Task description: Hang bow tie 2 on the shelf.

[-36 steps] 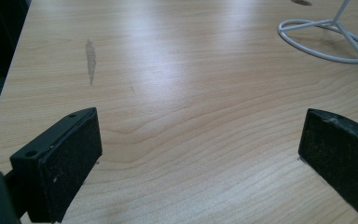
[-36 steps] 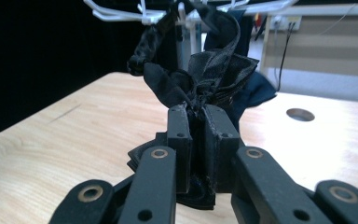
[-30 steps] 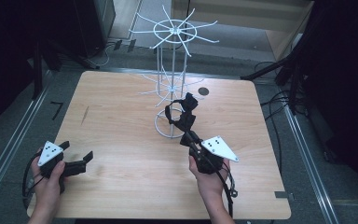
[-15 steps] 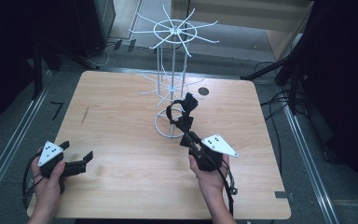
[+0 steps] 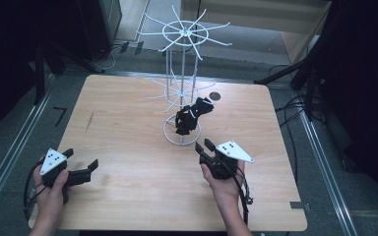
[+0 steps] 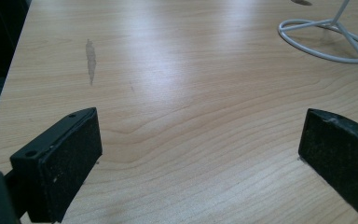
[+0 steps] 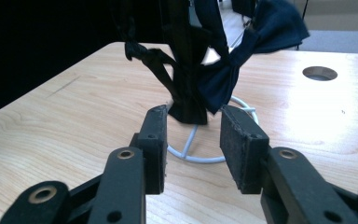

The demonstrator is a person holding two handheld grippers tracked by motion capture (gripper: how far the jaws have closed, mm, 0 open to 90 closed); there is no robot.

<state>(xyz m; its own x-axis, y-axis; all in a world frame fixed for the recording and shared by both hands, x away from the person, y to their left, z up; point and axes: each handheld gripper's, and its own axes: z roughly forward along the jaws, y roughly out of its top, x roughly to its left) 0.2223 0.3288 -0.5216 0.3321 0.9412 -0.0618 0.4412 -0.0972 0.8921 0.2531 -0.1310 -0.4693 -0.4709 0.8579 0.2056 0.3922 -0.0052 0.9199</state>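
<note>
A white wire rack [image 5: 182,93] stood on the wooden desk [image 5: 128,128] a little toward twelve o'clock from the centre, its ring base [image 6: 328,39] resting flat on the wood. A black bow tie [image 5: 191,118] hung from a lower arm of the rack, dangling over the ring base on its three o'clock side.

The right tongs [image 5: 205,148] lay at about five o'clock from the rack, near the base, aimed toward the bow tie. Their jaws had just been opening and stood partly apart; in the right gripper view the bow tie [image 7: 200,79] hung just beyond the pads [image 7: 235,135], apart from them, with nothing clamped.

The left tongs [image 5: 81,167] sat well apart at about eight o'clock, close to the desk's near edge, jaws wide apart over bare wood.
</note>
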